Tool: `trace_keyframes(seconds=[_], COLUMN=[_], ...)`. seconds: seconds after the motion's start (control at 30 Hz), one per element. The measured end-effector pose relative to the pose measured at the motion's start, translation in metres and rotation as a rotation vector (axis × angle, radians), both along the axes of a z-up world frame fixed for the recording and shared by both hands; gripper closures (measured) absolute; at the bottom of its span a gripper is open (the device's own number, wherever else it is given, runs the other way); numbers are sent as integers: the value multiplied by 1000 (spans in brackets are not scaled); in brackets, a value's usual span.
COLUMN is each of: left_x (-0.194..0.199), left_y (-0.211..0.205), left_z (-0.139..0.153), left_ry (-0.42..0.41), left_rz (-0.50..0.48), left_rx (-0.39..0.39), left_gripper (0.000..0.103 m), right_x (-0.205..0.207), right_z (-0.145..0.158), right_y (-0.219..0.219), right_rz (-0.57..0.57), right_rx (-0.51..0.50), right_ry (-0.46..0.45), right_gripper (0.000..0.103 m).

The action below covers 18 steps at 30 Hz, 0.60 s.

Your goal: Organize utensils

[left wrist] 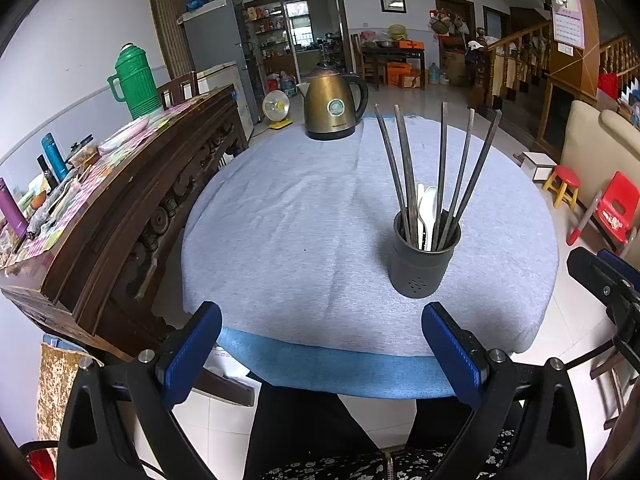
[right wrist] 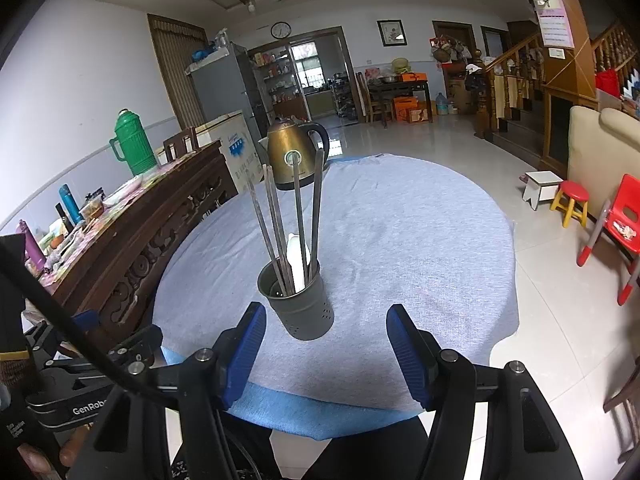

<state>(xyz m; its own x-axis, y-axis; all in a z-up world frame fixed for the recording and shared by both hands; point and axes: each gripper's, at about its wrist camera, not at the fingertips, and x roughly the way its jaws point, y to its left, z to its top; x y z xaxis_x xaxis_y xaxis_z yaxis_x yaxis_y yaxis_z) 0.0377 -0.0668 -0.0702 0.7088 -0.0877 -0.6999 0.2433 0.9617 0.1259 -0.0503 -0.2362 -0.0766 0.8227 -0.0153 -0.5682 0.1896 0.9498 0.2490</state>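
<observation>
A dark grey utensil holder [left wrist: 425,264] stands on the round table with a grey cloth [left wrist: 304,216]. It holds several dark chopsticks [left wrist: 404,168] and white plastic spoons [left wrist: 429,208]. My left gripper [left wrist: 322,322] is open and empty at the table's near edge, left of the holder. In the right wrist view the holder [right wrist: 300,304] with chopsticks [right wrist: 298,216] and a spoon [right wrist: 297,260] stands just ahead. My right gripper [right wrist: 326,320] is open and empty, close in front of the holder. The right gripper also shows at the left wrist view's right edge [left wrist: 608,280].
A bronze electric kettle [left wrist: 334,106] stands at the table's far edge. A carved wooden sideboard [left wrist: 132,208] with a green thermos [left wrist: 134,82] and bottles stands left. Red stool [left wrist: 564,186], red chair [left wrist: 616,208] and a sofa are on the right.
</observation>
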Motion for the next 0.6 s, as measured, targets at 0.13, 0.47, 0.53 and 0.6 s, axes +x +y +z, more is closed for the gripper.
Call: trace_keyframes(seconds=[0.13, 0.47, 0.53, 0.6], left_x=[0, 5, 6, 8], left_y=[1, 1, 1, 1], left_z=[0, -1, -1, -2], left_ry=[0, 1, 0, 6], left_rz=[0, 4, 8, 10], left_rx=[0, -6, -8, -9], left_gripper=[3, 3, 3, 3], right_x=[1, 12, 14, 14], right_z=[0, 1, 2, 2], right_y=[2, 6, 7, 8], right_rz=[5, 18, 18, 19], right_rx=[-2, -17, -19, -20], right_ry=[0, 8, 6, 7], right_gripper=[37, 37, 37, 37])
